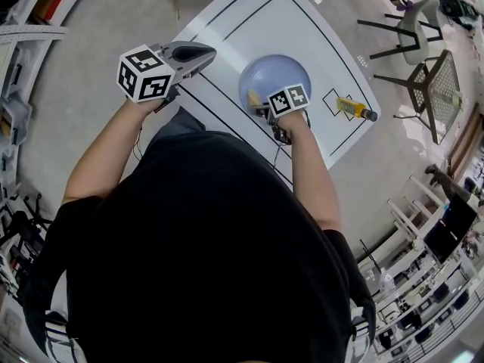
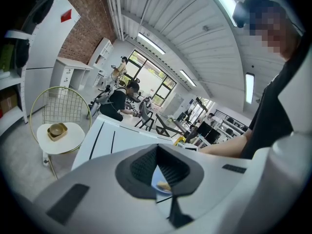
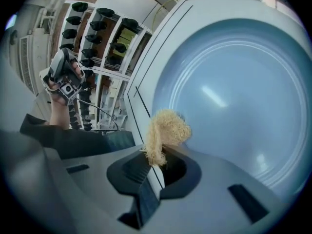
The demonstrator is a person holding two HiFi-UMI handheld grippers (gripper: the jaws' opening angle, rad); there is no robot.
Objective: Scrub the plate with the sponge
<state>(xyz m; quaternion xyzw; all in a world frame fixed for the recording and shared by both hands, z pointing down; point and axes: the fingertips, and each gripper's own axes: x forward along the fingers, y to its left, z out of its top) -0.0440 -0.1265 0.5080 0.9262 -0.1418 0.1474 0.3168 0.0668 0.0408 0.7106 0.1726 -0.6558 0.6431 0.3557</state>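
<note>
Readable text: none in any view.
White left marker cube [image 1: 145, 72] on the left gripper [image 1: 206, 51]: black square patterns on white faces, no letters or digits.
White right marker cube [image 1: 289, 99] on the right gripper [image 3: 157, 159]: the same kind of pattern, nothing to read.
Small red patch [image 2: 67, 16] on the tall white cabinet [image 2: 48, 43]: looks like a sign, too small to read.
Yellow plastic bottle [image 1: 352, 108] lying on the white table [image 1: 302, 21]: any print on it is too small to read.
White table top: black lines only, no lettering.

A yellow bottle [image 1: 354, 110] sits on the white table [image 1: 302, 21].
</note>
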